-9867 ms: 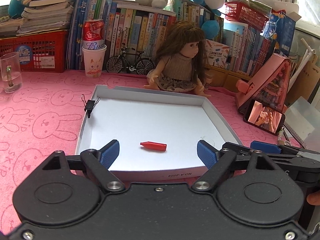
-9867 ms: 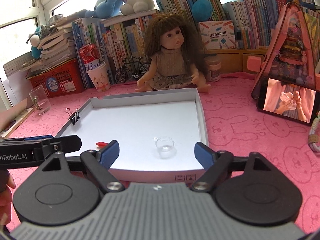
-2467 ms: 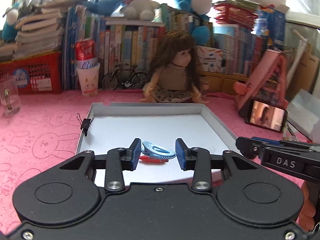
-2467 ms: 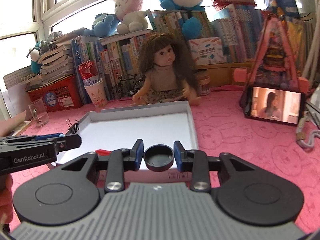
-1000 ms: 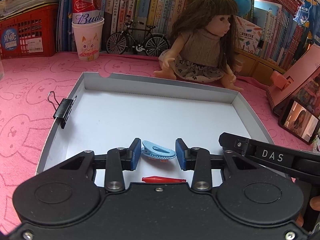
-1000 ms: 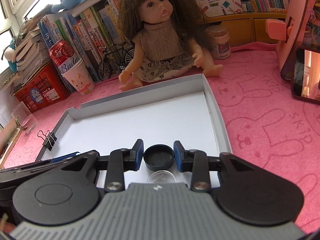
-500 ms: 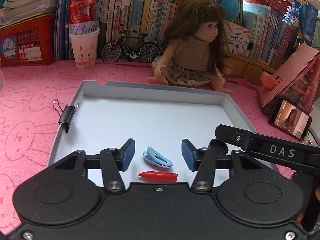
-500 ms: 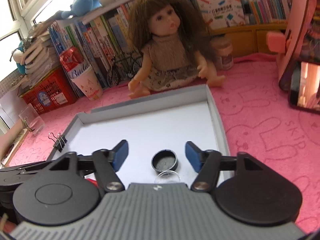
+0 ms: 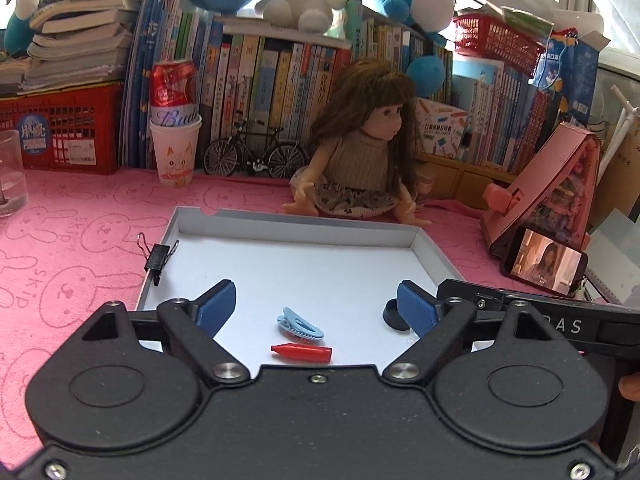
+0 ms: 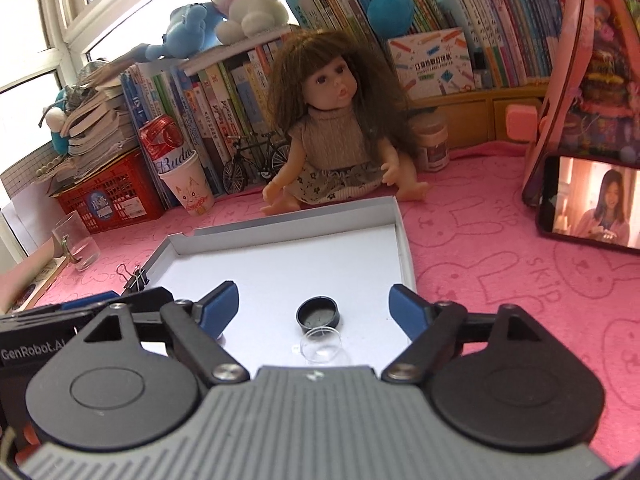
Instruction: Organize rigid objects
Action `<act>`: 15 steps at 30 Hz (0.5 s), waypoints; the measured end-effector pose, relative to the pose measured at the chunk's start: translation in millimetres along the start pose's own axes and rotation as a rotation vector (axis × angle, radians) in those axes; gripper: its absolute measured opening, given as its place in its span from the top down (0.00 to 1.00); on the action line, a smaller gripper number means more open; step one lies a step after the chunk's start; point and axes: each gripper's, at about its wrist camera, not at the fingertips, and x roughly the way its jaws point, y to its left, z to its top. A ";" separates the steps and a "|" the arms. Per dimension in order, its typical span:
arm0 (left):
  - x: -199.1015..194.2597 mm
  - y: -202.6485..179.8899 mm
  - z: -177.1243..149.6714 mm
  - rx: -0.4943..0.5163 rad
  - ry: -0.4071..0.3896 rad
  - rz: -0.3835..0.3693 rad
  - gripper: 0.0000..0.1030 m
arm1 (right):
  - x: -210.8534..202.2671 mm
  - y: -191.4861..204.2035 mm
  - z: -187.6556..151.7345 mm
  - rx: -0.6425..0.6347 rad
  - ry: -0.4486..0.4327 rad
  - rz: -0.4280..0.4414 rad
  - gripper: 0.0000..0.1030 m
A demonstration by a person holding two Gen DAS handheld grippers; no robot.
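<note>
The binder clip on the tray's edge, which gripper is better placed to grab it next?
Probably the left gripper. The binder clip sits on the tray's left wall, on that gripper's side. Its jaws are opening with nothing gripped. The right gripper faces the black cap, farther away.

Left wrist view: rides on the left gripper (image 9: 316, 306), looking forward and somewhat downward along its blue fingers, close above the near edge of the white tray (image 9: 296, 224).
Right wrist view: rides on the right gripper (image 10: 312, 304), same forward, downward aim, close over the tray's (image 10: 404, 248) near right part.
Facing: both toward the doll (image 9: 360, 160) and the bookshelf behind it.
Shared: tray, doll (image 10: 336, 136), black cap (image 9: 392, 314) (image 10: 318, 314), binder clip (image 9: 158, 258) (image 10: 134, 278), phone (image 9: 544, 266) (image 10: 592, 208).
</note>
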 end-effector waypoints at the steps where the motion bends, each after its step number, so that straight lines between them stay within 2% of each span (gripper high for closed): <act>1: -4.1 -0.3 -1.0 -0.001 -0.009 -0.003 0.15 | -3.1 0.6 -0.9 -0.001 -0.005 0.004 0.12; 6: -27.7 -0.9 -14.6 -0.026 -0.047 -0.028 0.13 | -20.0 6.8 -7.3 -0.030 -0.040 0.013 0.08; 15: -55.9 -2.8 -39.8 0.010 -0.064 -0.044 0.12 | -48.2 18.1 -27.9 -0.101 -0.088 -0.010 0.05</act>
